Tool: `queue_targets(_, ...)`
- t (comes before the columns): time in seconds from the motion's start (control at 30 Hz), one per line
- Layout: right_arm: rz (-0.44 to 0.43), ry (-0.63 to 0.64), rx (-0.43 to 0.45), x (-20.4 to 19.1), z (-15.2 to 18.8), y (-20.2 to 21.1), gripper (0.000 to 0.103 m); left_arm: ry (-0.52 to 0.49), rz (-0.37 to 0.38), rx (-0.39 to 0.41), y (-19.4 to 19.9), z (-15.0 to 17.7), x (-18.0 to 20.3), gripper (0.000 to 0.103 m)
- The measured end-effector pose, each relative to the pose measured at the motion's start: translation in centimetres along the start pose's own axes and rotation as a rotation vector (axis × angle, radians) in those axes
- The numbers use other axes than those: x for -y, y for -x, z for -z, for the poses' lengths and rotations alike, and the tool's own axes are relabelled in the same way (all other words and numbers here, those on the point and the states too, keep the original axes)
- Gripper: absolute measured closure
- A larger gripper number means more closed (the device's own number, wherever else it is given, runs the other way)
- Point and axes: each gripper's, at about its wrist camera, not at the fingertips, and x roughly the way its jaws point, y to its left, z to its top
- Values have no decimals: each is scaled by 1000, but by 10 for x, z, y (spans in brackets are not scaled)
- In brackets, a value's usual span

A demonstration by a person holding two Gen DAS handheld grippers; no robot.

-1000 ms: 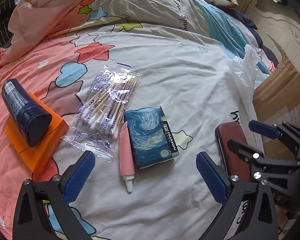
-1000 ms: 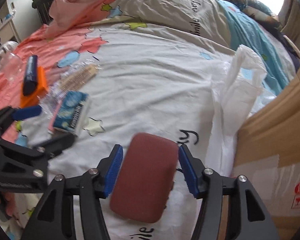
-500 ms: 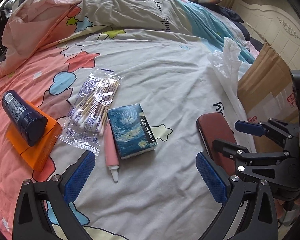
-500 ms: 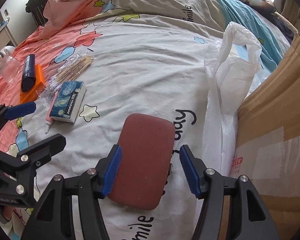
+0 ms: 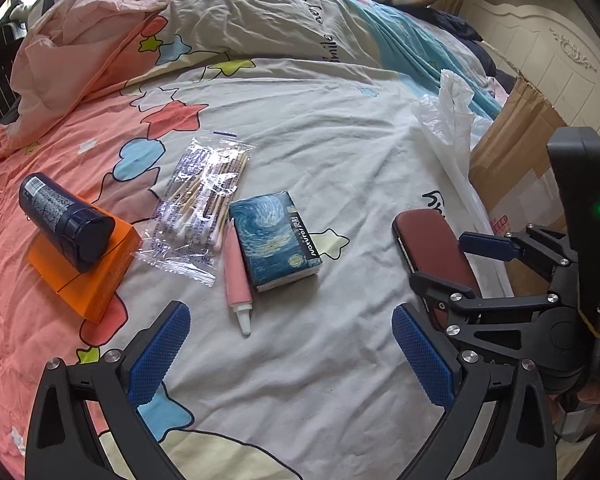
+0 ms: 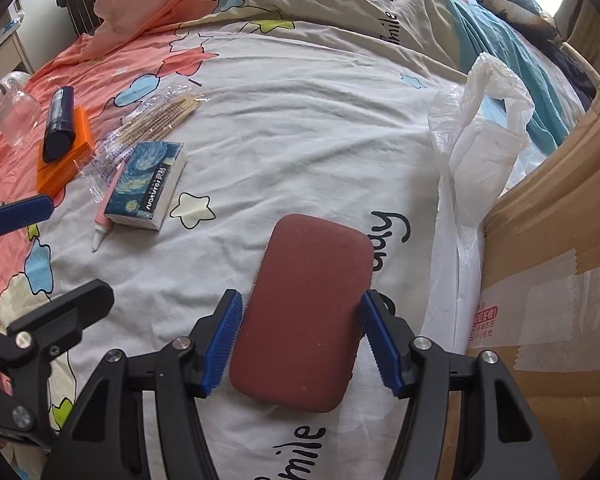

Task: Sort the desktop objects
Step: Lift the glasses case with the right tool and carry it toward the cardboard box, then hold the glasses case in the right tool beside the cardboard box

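Observation:
A maroon zip case [image 6: 308, 312] lies flat on the white bedcover [image 6: 300, 128] between the blue pads of my right gripper [image 6: 300, 344]. Its jaws are opening, with slim gaps at the case's sides. The left wrist view shows the case [image 5: 436, 240] and right gripper [image 5: 456, 264] at the right. My left gripper [image 5: 292, 356] hovers open over bare cover, nothing between its fingers. Beyond it lie a starry-print tissue pack [image 5: 274, 236], a pink tube [image 5: 236, 276], a bag of cotton swabs [image 5: 204, 204] and a dark blue bottle [image 5: 64, 220] on an orange box [image 5: 88, 280].
A white plastic bag [image 6: 480, 132] lies crumpled just right of the case, against a tall cardboard box [image 6: 560, 260]. A clear bottle [image 6: 16, 116] sits at the far left. Bunched pink and grey bedding is heaped at the back.
The right jaws have spread slightly away from the maroon case, which now rests on the cover. The left gripper has drifted a little, still open and empty.

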Motion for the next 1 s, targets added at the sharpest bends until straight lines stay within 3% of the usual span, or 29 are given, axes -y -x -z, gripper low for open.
queue_targets(0.5, 86, 52, -15, -11, 2, -14, 32, 12, 10, -13, 4, 6, -4, 0)
queue_targets(0.7, 43, -11, -43, 5, 0, -22, 14, 11, 14, -10, 7, 9, -3, 0)
queue_targets(0.9, -4, -84, -52, 16, 3, -26, 12, 11, 17, -12, 8, 13, -3, 0)
queue_targets(1.0, -38, -106, -63, 24, 2, -31, 3, 15, 20, -12, 9, 15, -3, 0)
